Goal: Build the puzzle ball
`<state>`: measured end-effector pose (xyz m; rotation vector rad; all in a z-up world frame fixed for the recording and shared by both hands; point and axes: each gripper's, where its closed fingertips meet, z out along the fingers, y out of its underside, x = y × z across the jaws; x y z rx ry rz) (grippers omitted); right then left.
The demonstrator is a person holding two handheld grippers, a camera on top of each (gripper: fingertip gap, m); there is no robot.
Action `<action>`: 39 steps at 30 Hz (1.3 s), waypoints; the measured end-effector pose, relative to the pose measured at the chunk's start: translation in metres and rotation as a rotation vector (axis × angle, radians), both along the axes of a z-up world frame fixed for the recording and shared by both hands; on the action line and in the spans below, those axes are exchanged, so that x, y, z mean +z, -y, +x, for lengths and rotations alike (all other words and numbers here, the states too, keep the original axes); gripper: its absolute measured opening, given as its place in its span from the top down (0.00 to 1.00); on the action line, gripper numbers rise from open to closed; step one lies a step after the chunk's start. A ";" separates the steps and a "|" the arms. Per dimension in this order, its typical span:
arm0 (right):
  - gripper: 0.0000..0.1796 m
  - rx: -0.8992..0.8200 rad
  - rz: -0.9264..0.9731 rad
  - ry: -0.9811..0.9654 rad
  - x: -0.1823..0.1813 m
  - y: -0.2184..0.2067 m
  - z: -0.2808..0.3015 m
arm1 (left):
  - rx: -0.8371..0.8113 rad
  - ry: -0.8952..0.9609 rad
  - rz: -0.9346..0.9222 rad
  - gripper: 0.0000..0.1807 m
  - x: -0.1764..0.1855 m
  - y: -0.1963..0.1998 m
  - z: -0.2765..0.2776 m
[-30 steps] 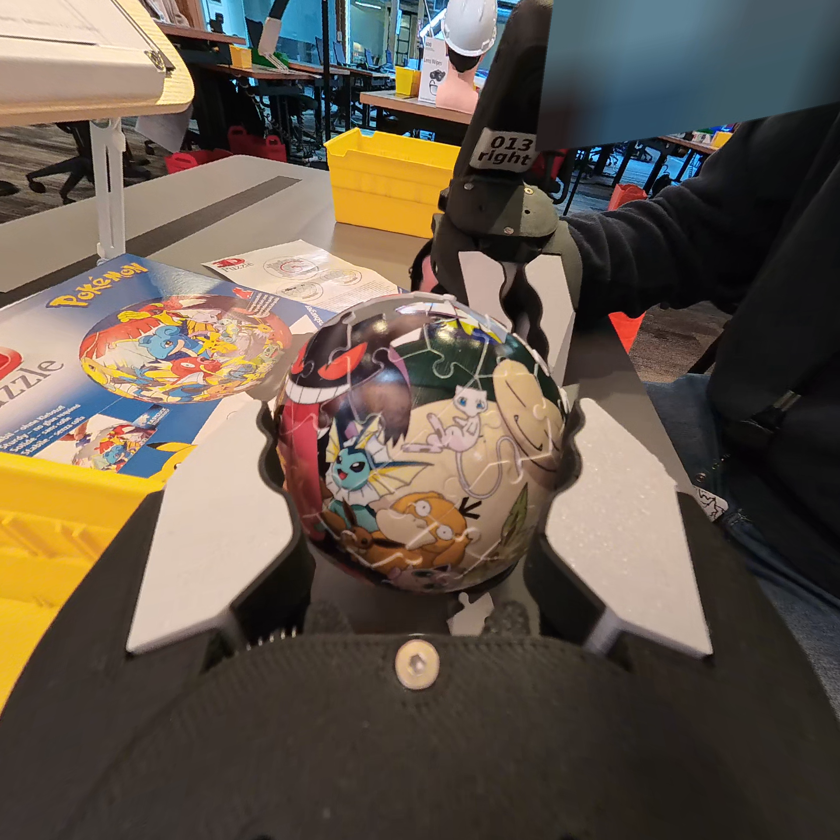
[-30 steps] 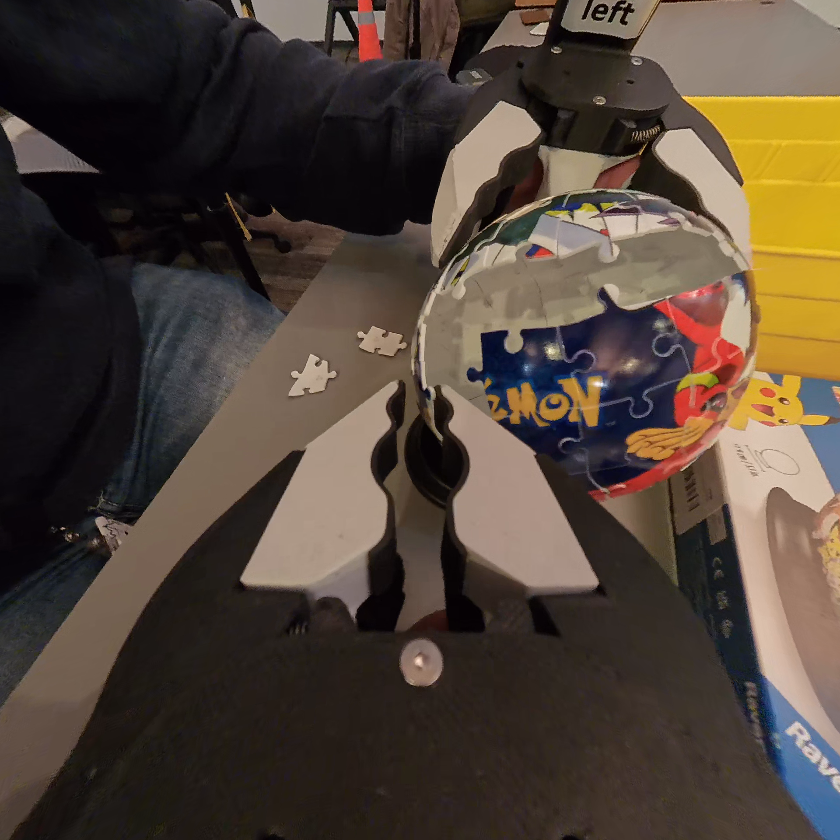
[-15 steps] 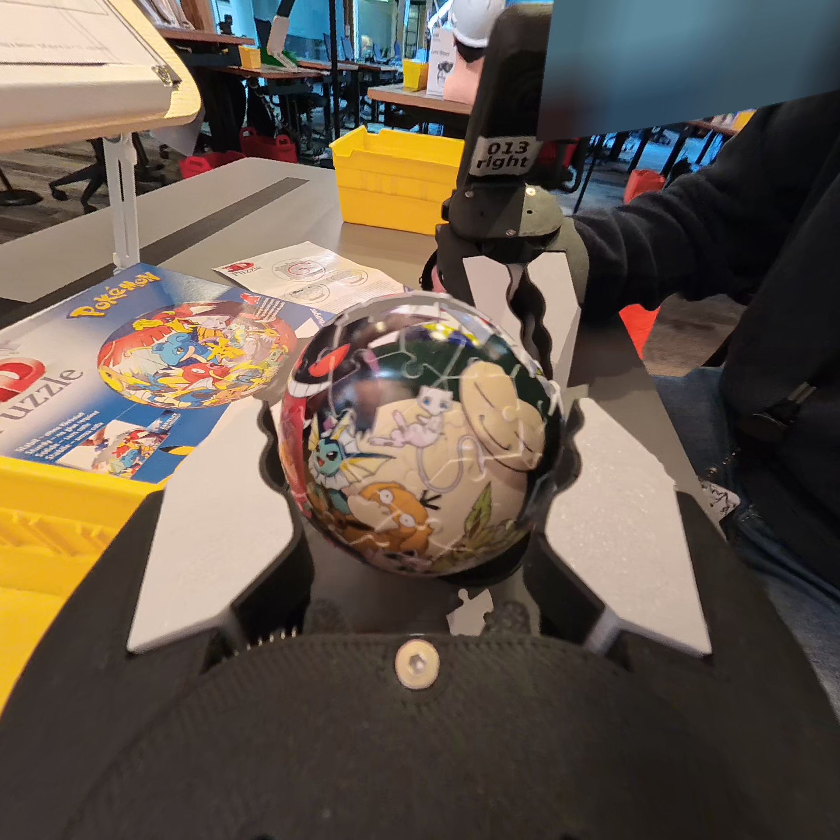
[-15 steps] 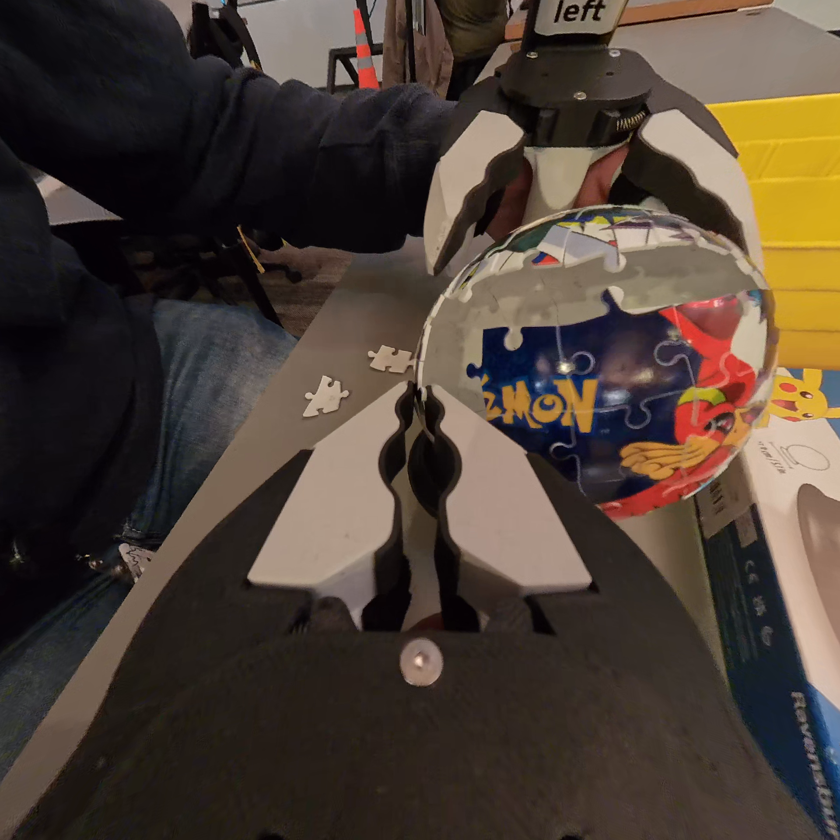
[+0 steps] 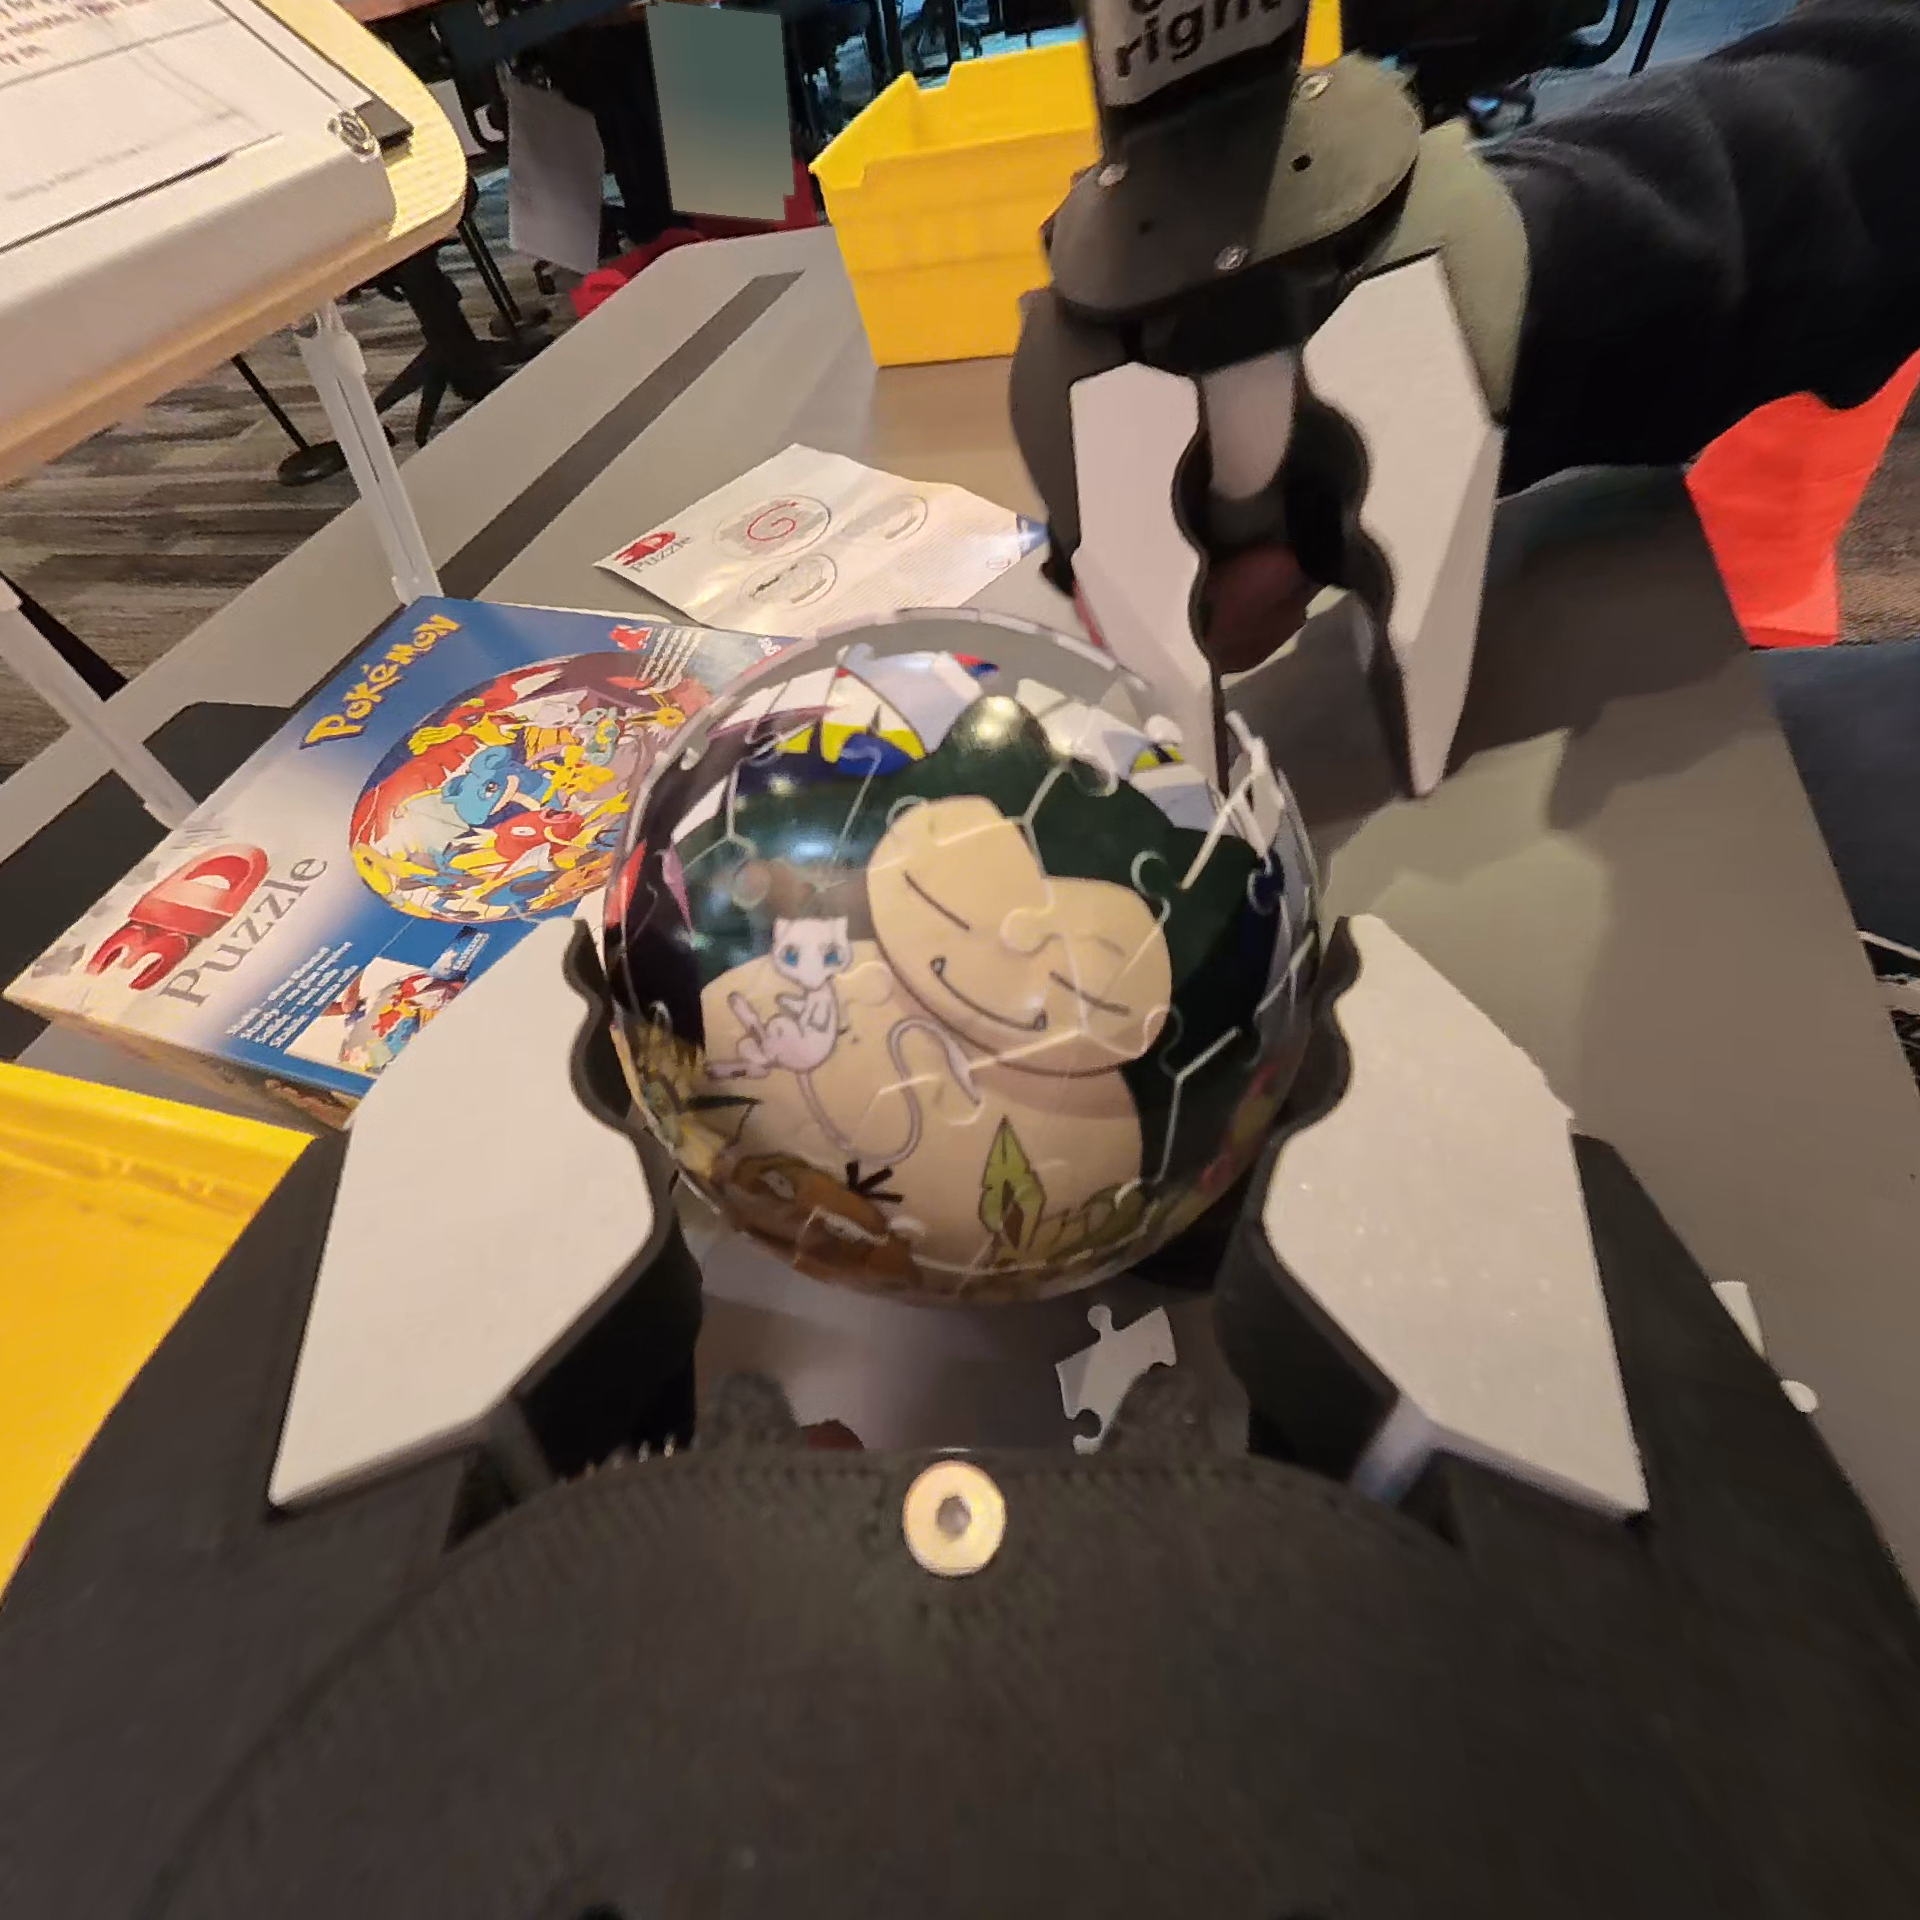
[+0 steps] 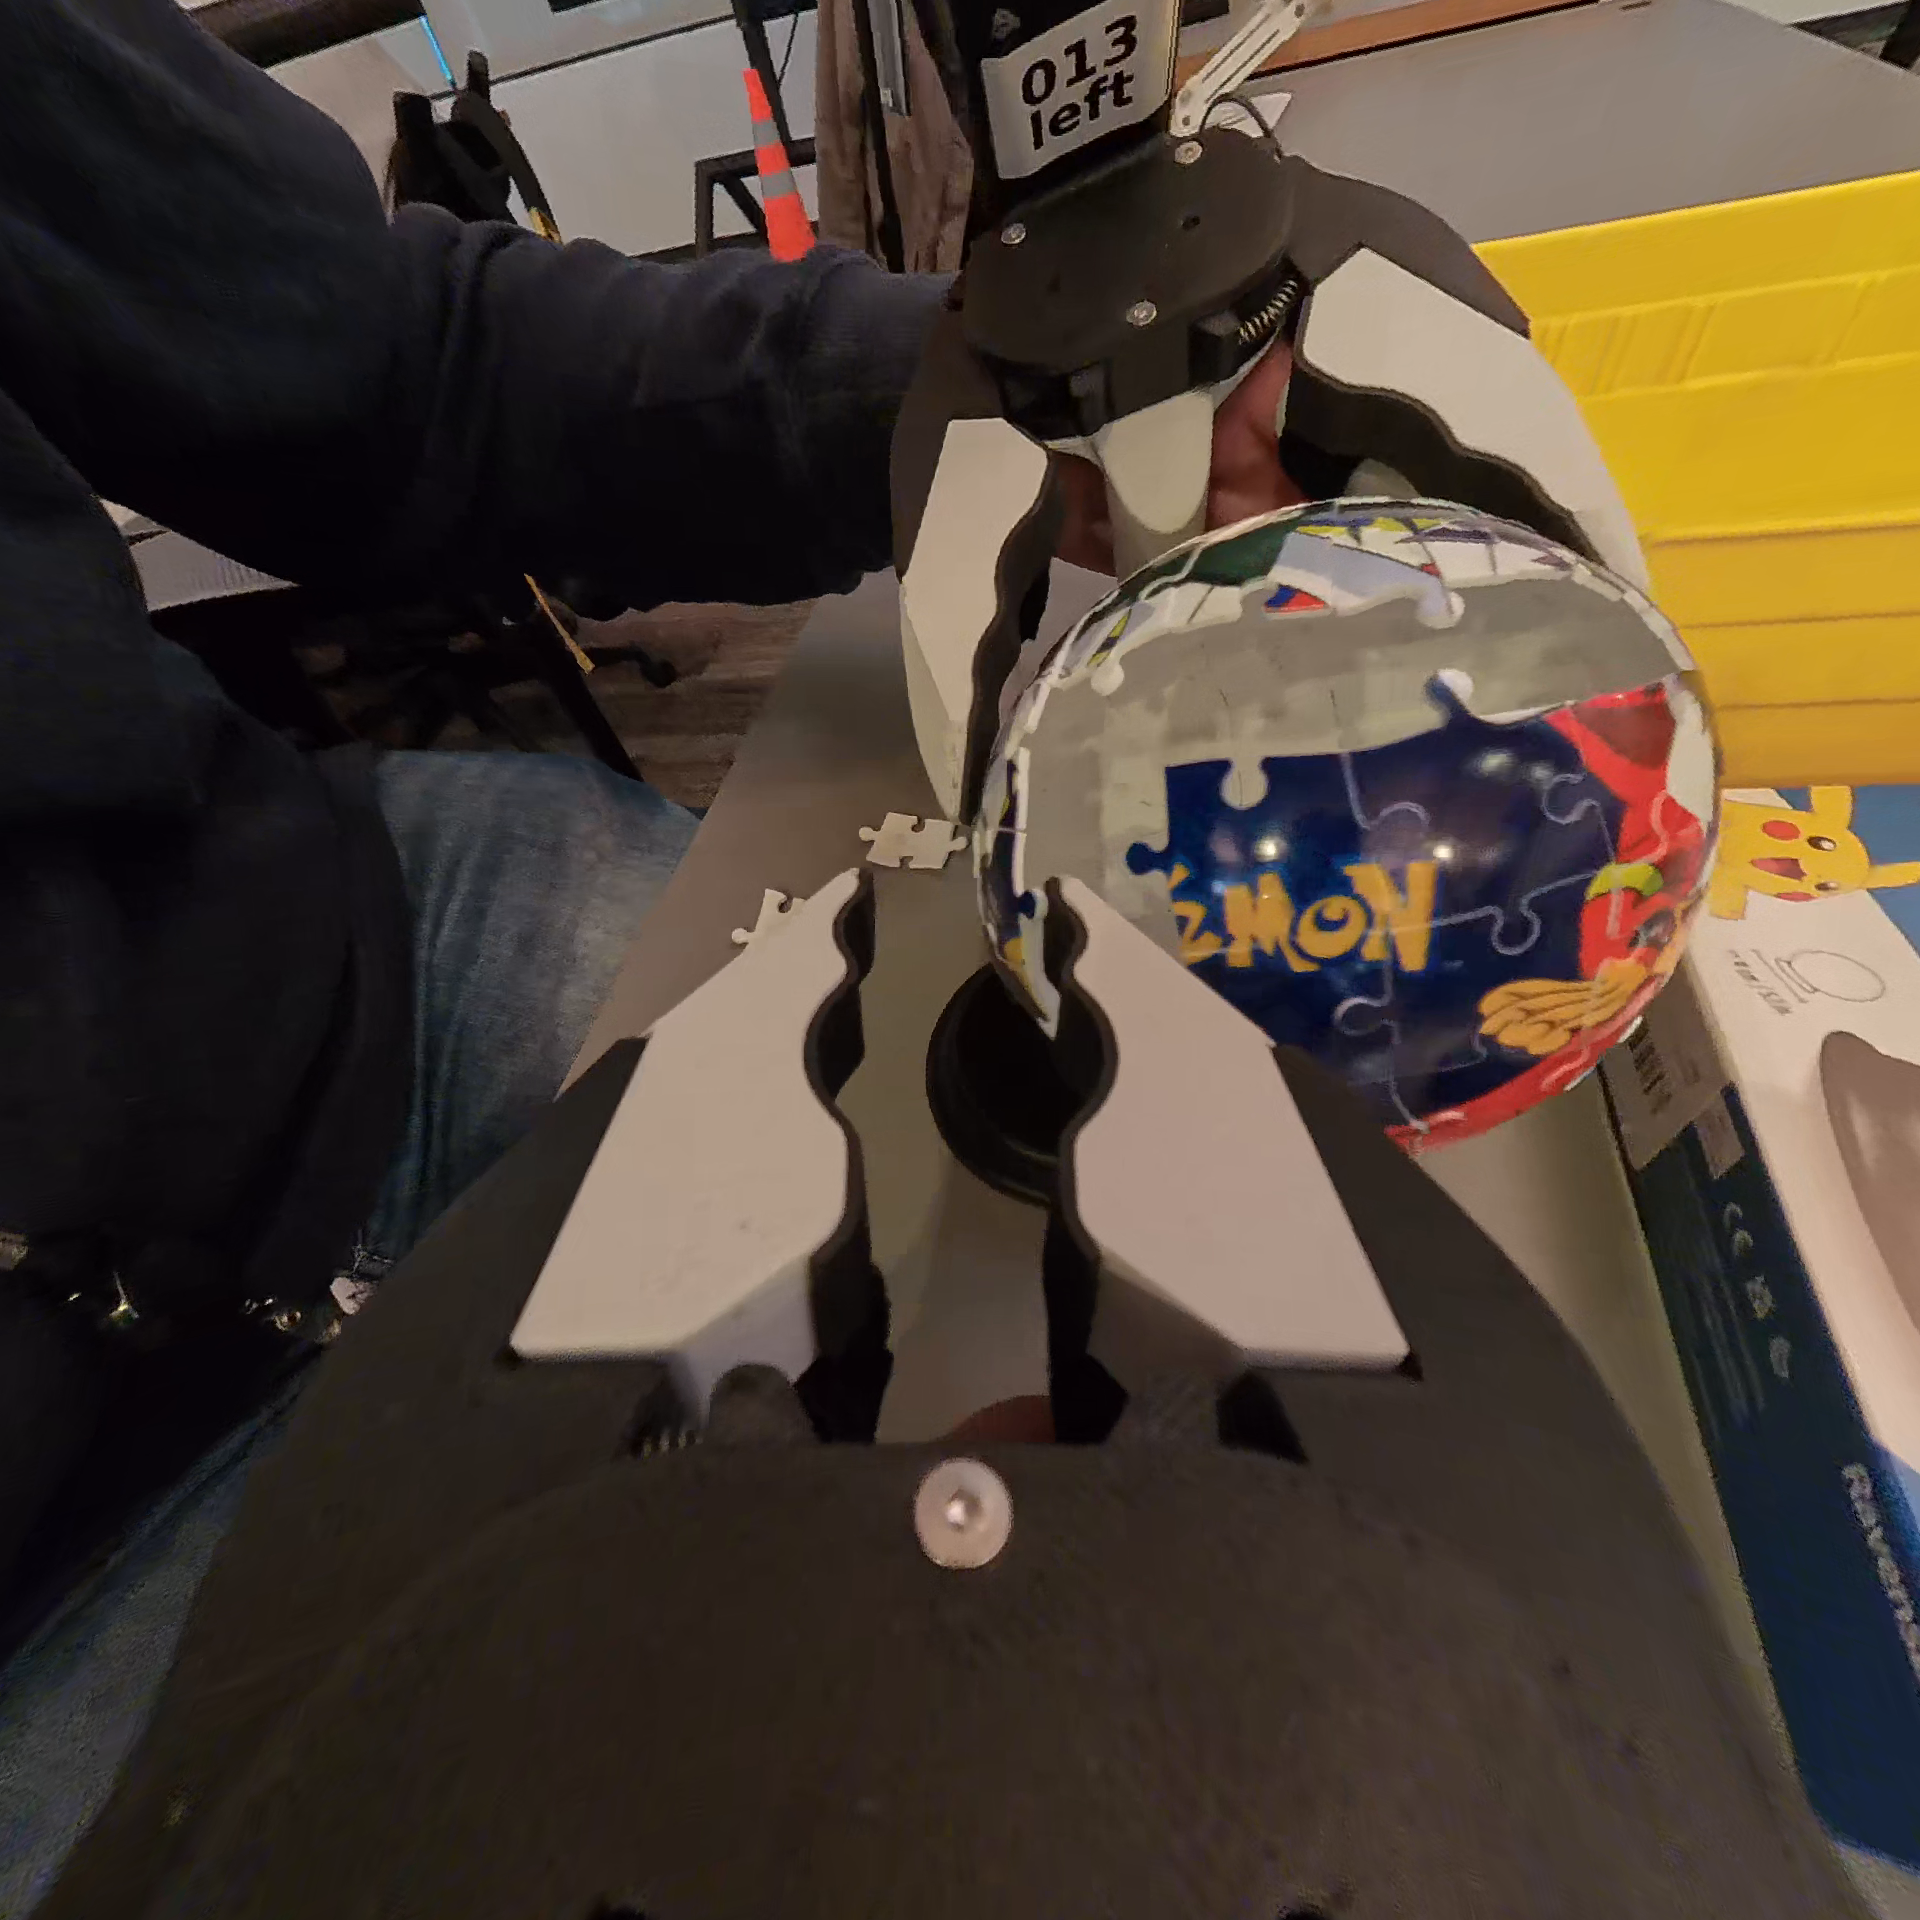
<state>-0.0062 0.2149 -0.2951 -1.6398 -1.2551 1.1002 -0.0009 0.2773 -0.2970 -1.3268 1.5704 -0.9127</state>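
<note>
We held the puzzle ball [image 5: 961,966] between the two fingers of our left gripper [image 5: 956,997], which were spread wide and pressed against the ball's left and right sides, so that it sat lifted over the grey table [image 5: 1621,831]. The ball was nearly complete; a grey band [image 6: 1351,675] near its top remained uncovered by pieces, seen best in the right wrist view, with printed pieces above and below it. Our right gripper [image 6: 961,914] reached toward the ball from the opposite side, its fingers parted by a narrow gap and holding nothing that we could make out. One fingertip [image 6: 1060,904] of it lay at the ball's edge, by a piece there, though we could not tell whether it was touching. Below that gripper a black ring stand [image 6: 997,1101] sat on the table. Loose white puzzle pieces [image 6: 914,840] lay on the table near the person's dark sleeve [image 6: 582,416], and another loose piece [image 5: 1117,1361] showed under the ball in the left wrist view. The blue puzzle box [image 5: 395,831] lay flat on the table to the left of the ball, with a paper instruction sheet [image 5: 821,540] beyond it and a yellow bin [image 5: 935,239] farther back. A second yellow bin [image 5: 114,1216] stood just beside the box, near our left gripper.
</note>
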 end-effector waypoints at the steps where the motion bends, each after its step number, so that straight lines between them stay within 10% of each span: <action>1: 0.81 -0.007 -0.002 0.002 0.000 0.001 0.002 | 0.004 -0.004 0.000 0.31 -0.001 -0.001 0.000; 23: 0.78 -0.105 -0.015 -0.002 -0.003 0.001 -0.002 | 0.034 -0.140 0.149 0.26 -0.021 0.002 0.014; 39: 0.57 -0.188 -0.016 0.085 0.002 0.016 0.034 | 0.073 -0.130 0.147 0.31 -0.019 -0.007 0.023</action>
